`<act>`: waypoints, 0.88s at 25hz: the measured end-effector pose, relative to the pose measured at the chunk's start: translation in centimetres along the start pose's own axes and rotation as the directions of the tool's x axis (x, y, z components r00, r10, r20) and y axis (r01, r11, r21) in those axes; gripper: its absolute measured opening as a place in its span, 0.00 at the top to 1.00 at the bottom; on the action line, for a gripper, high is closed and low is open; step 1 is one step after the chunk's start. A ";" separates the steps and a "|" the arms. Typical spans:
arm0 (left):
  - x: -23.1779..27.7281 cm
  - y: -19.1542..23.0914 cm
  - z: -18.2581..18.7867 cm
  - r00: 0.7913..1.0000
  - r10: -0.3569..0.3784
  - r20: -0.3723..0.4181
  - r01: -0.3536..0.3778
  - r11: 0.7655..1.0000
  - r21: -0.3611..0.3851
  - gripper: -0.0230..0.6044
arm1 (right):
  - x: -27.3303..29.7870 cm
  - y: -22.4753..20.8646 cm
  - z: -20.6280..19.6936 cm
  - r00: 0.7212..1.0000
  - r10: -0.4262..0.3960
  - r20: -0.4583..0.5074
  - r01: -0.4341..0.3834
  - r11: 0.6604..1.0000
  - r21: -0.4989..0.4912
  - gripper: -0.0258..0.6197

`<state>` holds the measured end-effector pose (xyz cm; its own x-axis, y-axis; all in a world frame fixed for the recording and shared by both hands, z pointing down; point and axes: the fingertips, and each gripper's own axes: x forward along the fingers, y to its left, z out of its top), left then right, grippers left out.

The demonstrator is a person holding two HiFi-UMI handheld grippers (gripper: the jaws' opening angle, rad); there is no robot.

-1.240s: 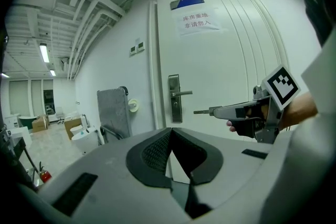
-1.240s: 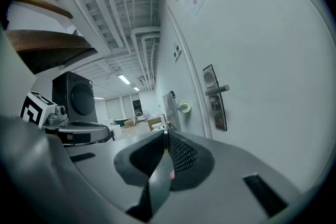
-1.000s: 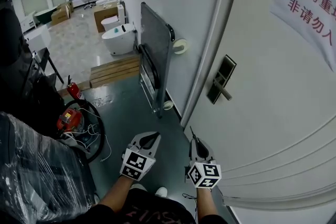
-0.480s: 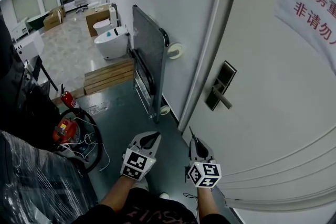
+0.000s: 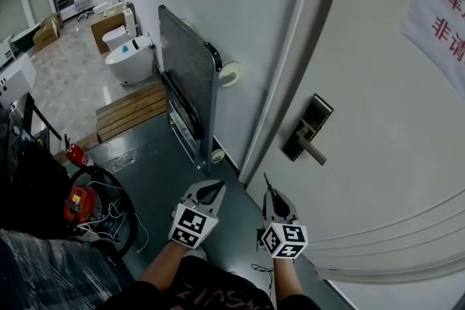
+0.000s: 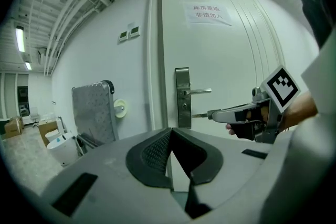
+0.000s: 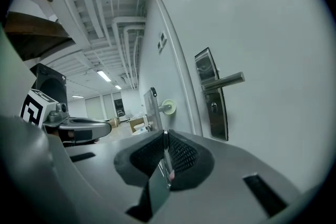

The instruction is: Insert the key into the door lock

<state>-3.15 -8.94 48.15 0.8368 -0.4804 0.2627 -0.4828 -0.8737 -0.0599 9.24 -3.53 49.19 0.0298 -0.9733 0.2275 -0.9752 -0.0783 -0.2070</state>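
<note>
The white door fills the right of the head view and carries a dark metal lock plate with a lever handle. My right gripper is held low in front of the door, shut on a thin key that points up, well short of the lock. In the right gripper view the key sits between the pads, and the keyhole lies ahead to the right under the handle. My left gripper hangs beside the right one, shut and holding nothing.
A folded grey platform cart leans on the wall left of the door, with a round wall fitting behind it. Further left are a wooden pallet, a toilet and a red fire extinguisher. A paper notice hangs on the door.
The head view has swung toward the door, so the lock plate and cart look nearer and the room has slid left. Both grippers keep their places, still shut.
</note>
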 end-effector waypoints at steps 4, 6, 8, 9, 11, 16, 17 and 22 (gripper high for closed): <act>1.5 2.8 -0.1 0.998 -0.062 -0.005 0.062 0.998 0.006 0.94 | 2.4 0.6 0.4 0.998 -0.063 0.001 0.063 0.998 0.021 0.84; 2.0 4.0 0.0 0.995 -0.096 -0.005 0.096 0.995 0.009 0.94 | 3.4 1.1 0.6 0.996 -0.093 0.003 0.093 0.995 0.029 0.84; 2.5 4.9 0.0 0.991 -0.130 -0.006 0.130 0.991 0.013 0.94 | 4.0 1.4 0.8 0.992 -0.127 0.008 0.127 0.991 0.043 0.84; 2.7 5.4 0.0 0.989 -0.146 -0.006 0.146 0.989 0.014 0.94 | 4.3 1.5 0.9 0.989 -0.145 0.011 0.144 0.988 0.052 0.84; 3.3 6.1 -0.2 0.985 -0.174 -0.008 0.174 0.985 0.014 0.94 | 4.7 1.4 0.8 0.984 -0.179 0.014 0.178 0.982 0.068 0.84; 4.9 6.4 -0.2 0.970 -0.242 -0.011 0.242 0.970 0.014 0.94 | 4.9 0.7 0.8 0.968 -0.250 0.011 0.248 0.965 0.087 0.84; 5.2 6.3 -0.1 0.967 -0.256 -0.012 0.256 0.967 0.015 0.94 | 4.9 0.5 0.9 0.965 -0.263 0.010 0.261 0.961 0.089 0.84; 7.0 5.9 0.3 0.950 -0.312 -0.014 0.312 0.950 0.028 0.94 | 5.0 -1.4 1.0 0.945 -0.325 0.013 0.321 0.938 0.127 0.84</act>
<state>-0.06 -17.48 49.38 0.9419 -0.1828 0.2819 -0.1899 -0.9818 -0.0022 10.94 -8.50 49.65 0.3485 -0.8977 0.2696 -0.8778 -0.4134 -0.2420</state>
